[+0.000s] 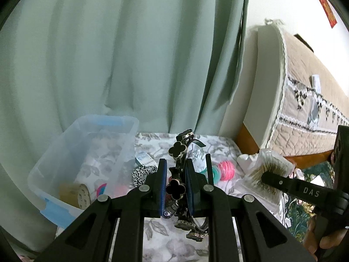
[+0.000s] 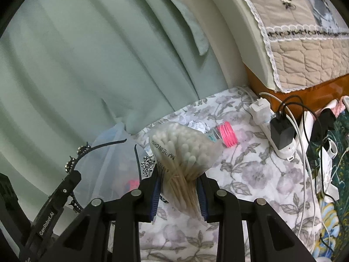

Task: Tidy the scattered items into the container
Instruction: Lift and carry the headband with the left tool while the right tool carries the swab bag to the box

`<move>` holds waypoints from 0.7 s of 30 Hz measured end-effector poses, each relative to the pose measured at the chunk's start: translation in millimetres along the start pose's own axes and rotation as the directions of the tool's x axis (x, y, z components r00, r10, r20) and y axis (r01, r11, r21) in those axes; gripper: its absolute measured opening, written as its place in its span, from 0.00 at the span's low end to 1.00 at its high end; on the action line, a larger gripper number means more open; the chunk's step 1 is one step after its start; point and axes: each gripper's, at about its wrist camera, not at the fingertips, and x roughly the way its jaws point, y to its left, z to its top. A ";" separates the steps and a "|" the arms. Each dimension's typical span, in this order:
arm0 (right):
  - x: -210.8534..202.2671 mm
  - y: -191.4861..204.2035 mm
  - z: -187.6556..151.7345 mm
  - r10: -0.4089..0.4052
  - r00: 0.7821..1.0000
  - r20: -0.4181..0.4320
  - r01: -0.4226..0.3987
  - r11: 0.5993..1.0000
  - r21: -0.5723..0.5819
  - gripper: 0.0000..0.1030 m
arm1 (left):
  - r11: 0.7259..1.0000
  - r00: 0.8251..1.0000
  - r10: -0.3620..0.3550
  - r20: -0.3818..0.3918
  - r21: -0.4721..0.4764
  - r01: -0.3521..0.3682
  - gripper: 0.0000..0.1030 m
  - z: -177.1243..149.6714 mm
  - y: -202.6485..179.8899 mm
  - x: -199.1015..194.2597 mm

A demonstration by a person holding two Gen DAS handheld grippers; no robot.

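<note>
Left wrist view, left claw (image 1: pixel 176 187) clamping clover headband (image 1: pixel 178 150), right claw (image 2: pixel 180 193) clamping cotton-swab bag (image 2: pixel 185 150)

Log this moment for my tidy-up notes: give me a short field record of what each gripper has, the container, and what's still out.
left gripper: shut on black clover headband
right gripper: shut on bag of cotton swabs
container: clear plastic bin, left of both grippers; tape roll inside
still on floral cloth: pink hair ties, leopard scrunchie
also nearby: power strip with charger
</note>
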 end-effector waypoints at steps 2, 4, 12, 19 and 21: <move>-2.5 6.4 -0.8 0.003 1.000 0.003 -0.003 1.000 -0.012 0.31 | 1.000 1.000 0.004 0.017 -0.009 -0.004 0.16 1.9 5.1 -5.7; -4.6 12.3 -1.9 0.005 1.000 0.006 -0.005 1.000 -0.023 0.31 | 1.000 0.999 0.008 0.032 -0.022 -0.007 0.16 3.5 11.3 -11.2; -8.9 35.9 -5.9 0.010 1.000 0.005 -0.010 0.998 -0.065 0.31 | 0.997 0.996 0.022 0.084 -0.081 -0.015 0.16 9.7 39.2 -30.9; -6.6 59.5 -8.6 0.021 1.000 -0.006 -0.021 0.993 -0.114 0.31 | 0.992 0.991 0.040 0.128 -0.124 -0.024 0.16 14.7 62.1 -43.9; -5.3 66.4 -9.6 0.024 1.000 -0.010 -0.025 0.991 -0.130 0.31 | 0.990 0.989 0.046 0.138 -0.137 -0.027 0.16 15.9 69.2 -46.1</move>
